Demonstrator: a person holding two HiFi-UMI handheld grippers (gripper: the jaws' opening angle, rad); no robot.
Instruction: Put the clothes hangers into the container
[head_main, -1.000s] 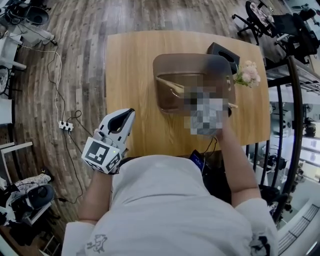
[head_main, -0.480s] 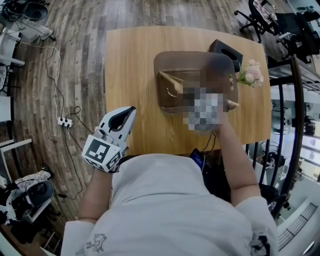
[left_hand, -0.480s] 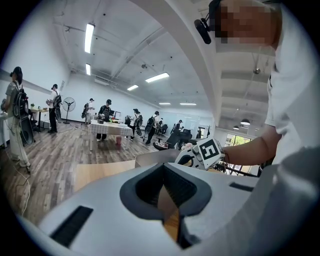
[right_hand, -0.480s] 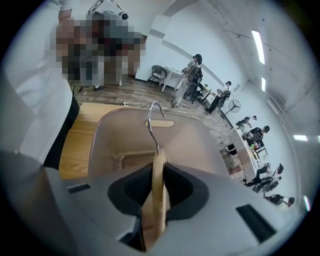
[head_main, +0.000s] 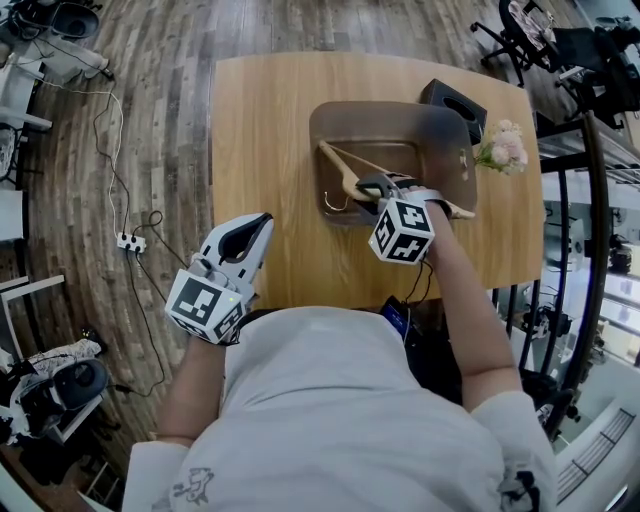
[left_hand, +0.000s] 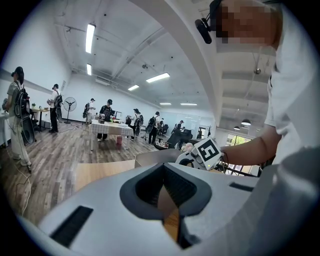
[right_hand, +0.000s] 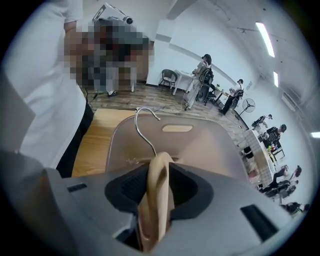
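Over brown plastic container, pale wooden clothes hanger is clamped by right gripper fingers; its arm could be caught on the rim. The left gripper fingers are closed, empty.

White short-sleeved shirt, dark print on the sleeves. Left claw, right claw: grey-white shells, black pads, black-and-white marker cubes.

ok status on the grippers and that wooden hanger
Right gripper shut on pale wooden clothes hanger with metal hook, held over brown translucent plastic container. Left gripper shut, empty, by light wooden table edge. Nothing seen blocking.
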